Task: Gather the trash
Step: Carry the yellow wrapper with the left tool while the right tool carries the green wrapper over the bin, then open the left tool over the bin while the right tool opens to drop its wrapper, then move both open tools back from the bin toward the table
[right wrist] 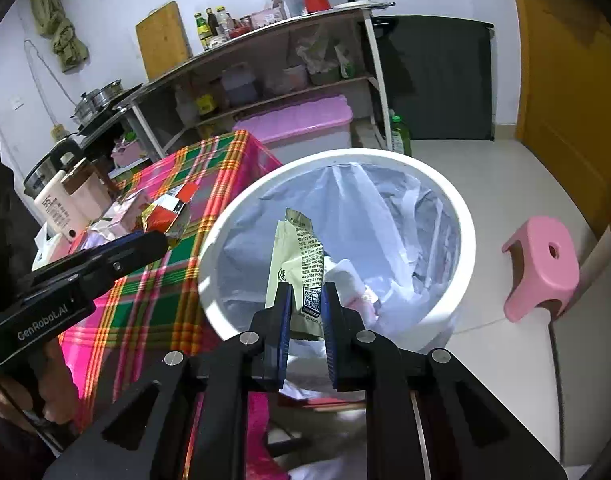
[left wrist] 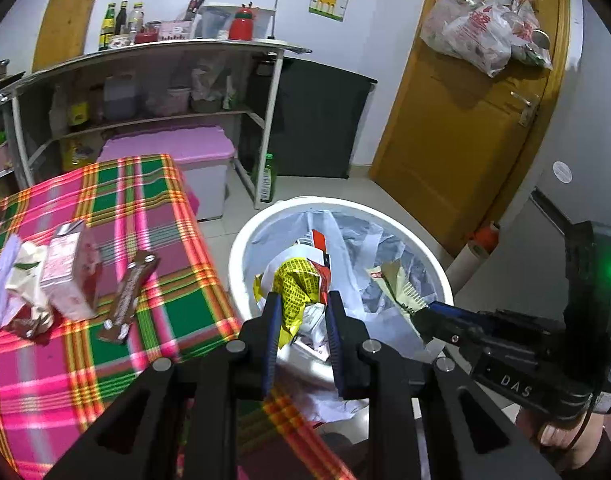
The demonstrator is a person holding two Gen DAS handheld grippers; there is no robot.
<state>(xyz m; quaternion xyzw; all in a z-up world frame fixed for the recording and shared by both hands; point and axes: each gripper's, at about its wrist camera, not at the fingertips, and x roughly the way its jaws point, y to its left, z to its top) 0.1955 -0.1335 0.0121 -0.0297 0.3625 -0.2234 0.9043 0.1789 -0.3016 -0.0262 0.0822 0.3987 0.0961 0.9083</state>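
**Both wrappers over the bin, ready to drop**

Left gripper (left wrist: 301,308) pinches a crumpled yellow wrapper (left wrist: 295,286); right gripper (right wrist: 307,300) pinches a flat green packet (right wrist: 295,256). Both pieces hang over the white bin (right wrist: 463,216), which sits at 3 o'clock of the table (left wrist: 105,360).

To do it well, imo: get each piece fully inside the rim before letting go, w/ the tips pointing down into the liner (right wrist: 369,208). Spread the jaws wide so thin film doesn't cling to a pad. Yellow wrapper sits near the bin's 7 o'clock edge in the left view, so nudge it twd centre first.

Yellow wrapper: crinkly foil, red print, light. Green packet: flat, torn top, QR code near the pads. More trash on the table: pink carton (left wrist: 71,268), brown bar wrapper (left wrist: 129,296).
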